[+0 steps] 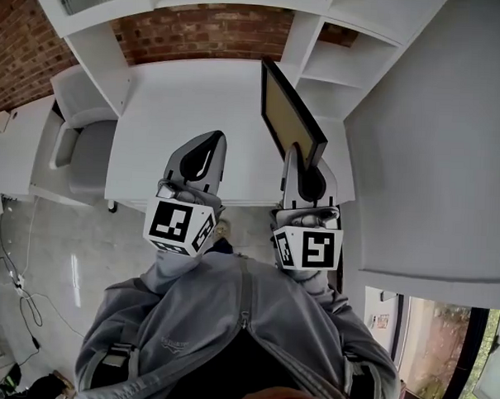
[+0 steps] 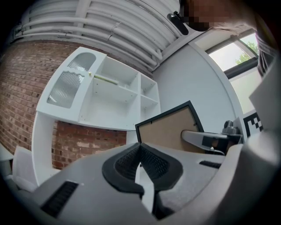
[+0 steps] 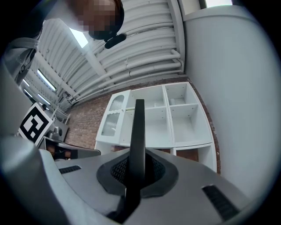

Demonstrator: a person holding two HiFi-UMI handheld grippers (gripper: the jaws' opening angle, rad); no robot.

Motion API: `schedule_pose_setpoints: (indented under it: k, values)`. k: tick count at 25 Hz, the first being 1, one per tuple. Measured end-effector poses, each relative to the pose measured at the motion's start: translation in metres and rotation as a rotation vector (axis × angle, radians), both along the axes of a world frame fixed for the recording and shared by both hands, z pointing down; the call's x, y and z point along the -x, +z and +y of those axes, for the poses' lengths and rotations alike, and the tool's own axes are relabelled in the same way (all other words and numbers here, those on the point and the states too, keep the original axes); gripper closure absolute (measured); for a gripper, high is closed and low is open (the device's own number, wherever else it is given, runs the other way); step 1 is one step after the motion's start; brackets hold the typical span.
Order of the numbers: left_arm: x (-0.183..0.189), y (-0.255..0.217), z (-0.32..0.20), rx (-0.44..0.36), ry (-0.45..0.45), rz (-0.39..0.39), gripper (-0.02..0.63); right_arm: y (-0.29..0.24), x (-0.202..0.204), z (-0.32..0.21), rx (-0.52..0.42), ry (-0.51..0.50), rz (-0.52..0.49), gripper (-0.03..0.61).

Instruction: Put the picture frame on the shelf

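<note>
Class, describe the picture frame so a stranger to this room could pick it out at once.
Start at the white desk against the brick wall, white shelves beside it. Over the desk's right end, the right gripper clamps a flat picture frame on edge. Unlike the white furniture around it, it has a black rim and tan backing.

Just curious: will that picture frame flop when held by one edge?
Probably stiff: the picture frame juts straight from the right gripper, no sag. Likely light, as one edge grip carries it. Thin, so it may tip.

Red brick wall (image 1: 199, 31) behind a white desk (image 1: 196, 118), grey armchair (image 1: 91, 150) just beside its left edge
</note>
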State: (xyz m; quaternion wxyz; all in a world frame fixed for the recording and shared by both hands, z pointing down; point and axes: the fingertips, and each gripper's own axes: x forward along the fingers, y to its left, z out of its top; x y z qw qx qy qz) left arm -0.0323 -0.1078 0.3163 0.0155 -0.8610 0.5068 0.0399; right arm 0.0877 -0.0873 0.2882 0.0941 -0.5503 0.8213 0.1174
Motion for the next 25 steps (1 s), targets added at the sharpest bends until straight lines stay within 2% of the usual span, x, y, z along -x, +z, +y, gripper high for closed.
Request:
schedule_pose_setpoints:
  k: [16, 25]
  values:
    - [0.021, -0.003, -0.116, -0.006, 0.107, 0.01, 0.606, -0.006, 0.037, -0.105, -0.004, 0.062, 0.019, 0.546]
    - [0.023, -0.005, -0.149, -0.009, 0.134, 0.018, 0.606, -0.009, 0.042, -0.134, -0.007, 0.078, 0.027, 0.546]
